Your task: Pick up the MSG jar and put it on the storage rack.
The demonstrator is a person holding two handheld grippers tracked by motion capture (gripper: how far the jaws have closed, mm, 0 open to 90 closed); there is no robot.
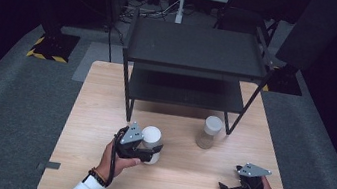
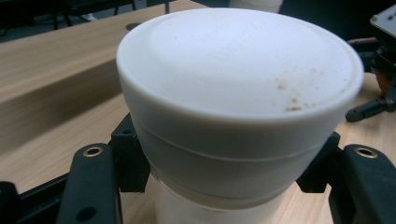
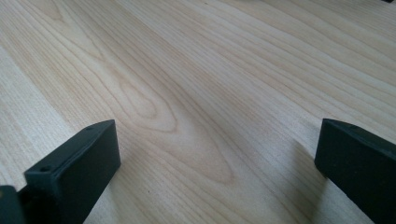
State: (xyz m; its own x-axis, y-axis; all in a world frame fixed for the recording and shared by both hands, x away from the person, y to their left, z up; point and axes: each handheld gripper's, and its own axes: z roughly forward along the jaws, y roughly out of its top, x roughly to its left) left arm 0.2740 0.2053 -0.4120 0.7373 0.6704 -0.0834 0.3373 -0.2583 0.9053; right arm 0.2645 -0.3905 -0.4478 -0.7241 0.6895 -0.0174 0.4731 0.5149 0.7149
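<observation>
Grey carpet surrounds the pale wooden table (image 1: 105, 95) in the high view, where a black two-shelf metal rack (image 1: 195, 53) stands at twelve o'clock, a second white-lidded jar of beige powder (image 1: 209, 132) sits just in front of it, and the left gripper (image 1: 148, 151) clamps a white-lidded plastic jar (image 1: 151, 136) near the table's middle, with the right gripper (image 1: 224, 188) at four o'clock. From the left gripper view, both black pads (image 2: 130, 161) press the jar just under its white lid (image 2: 238, 70). From the right gripper view, the jaws stand wide apart over bare wood grain, holding nothing.
</observation>
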